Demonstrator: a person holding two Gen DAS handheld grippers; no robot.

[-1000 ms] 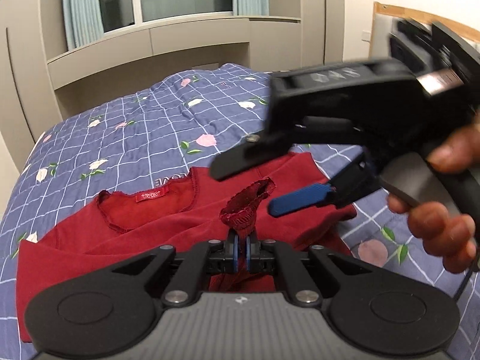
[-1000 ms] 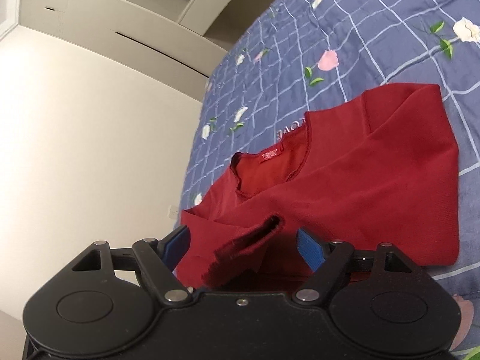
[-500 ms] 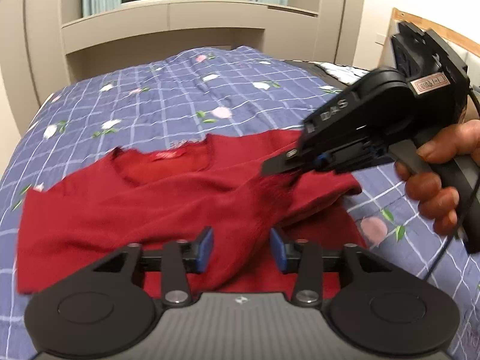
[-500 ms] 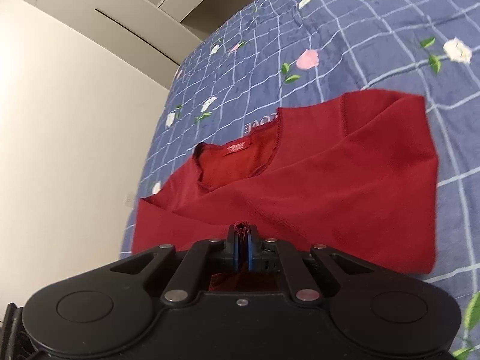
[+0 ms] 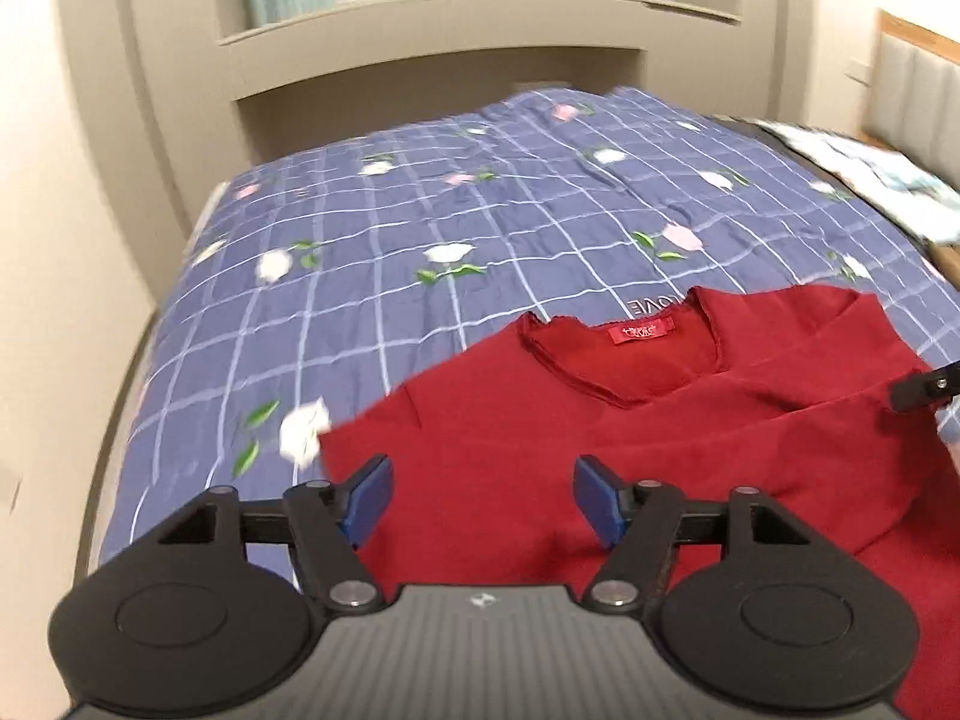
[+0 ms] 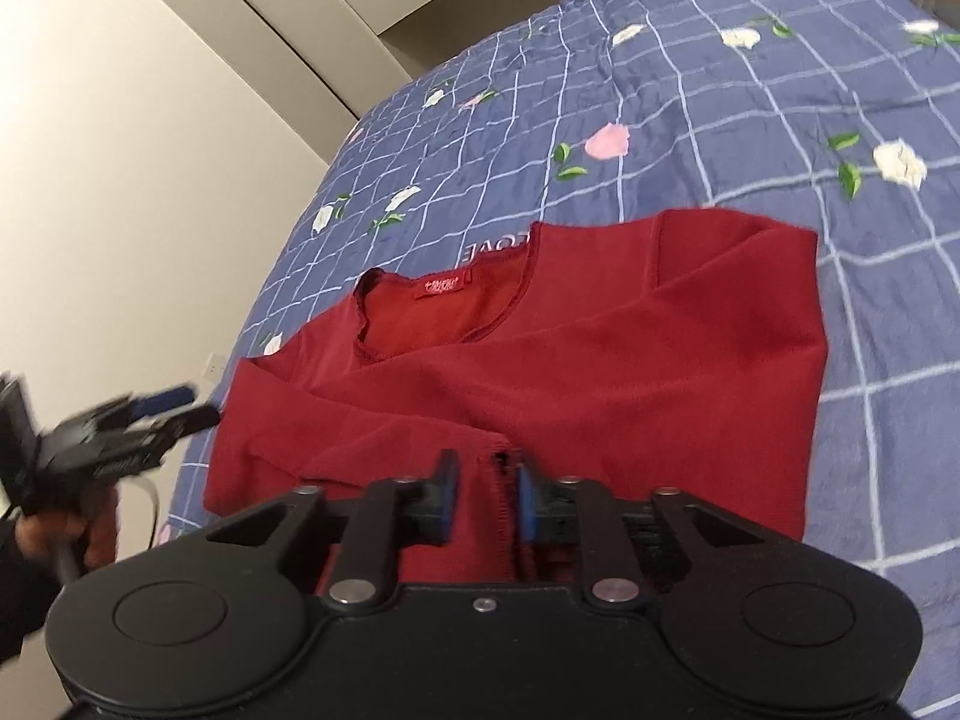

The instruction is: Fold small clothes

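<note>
Left wrist view: left gripper (image 5: pixel 481 497) has its blue-padded fingers (image 5: pixel 367 498) spread wide, nothing between them; dark red knit long-sleeve top (image 5: pixel 690 432) lies flat on the bed's blue checked floral bedspread (image 5: pixel 420 240), starting right at the fingertips and running ahead and to the right of them; neckline with a small red sewn label (image 5: pixel 639 333) sits ahead-right of the fingers; top's left edge lies just ahead of the left finger, bare bedspread beyond it; black tip of the right gripper (image 5: pixel 924 387) pokes in at the far right edge, over the top's right side; blurry light-coloured pile (image 5: pixel 870 180) lies far ahead-right at the bed's edge; beige cabinet wall (image 5: pixel 420 78) rises past the far end of the bed.

Right wrist view: right gripper (image 6: pixel 485 501) has its fingers (image 6: pixel 447 498) at a narrow gap, apart, straddling a dark red cuff edge (image 6: pixel 499 462) of the top (image 6: pixel 630 360); whether the pads touch the fabric I cannot tell; a sleeve lies folded across the body from the left toward the fingers; neckline and label (image 6: pixel 438 288) are ahead-left of the fingers; right side of the top is folded in, edge ahead-right; left gripper (image 6: pixel 162 408) is motion-blurred far to the left, fingers parted, held in a hand (image 6: pixel 90 534), off the top's left edge over the bedspread (image 6: pixel 720 90).
</note>
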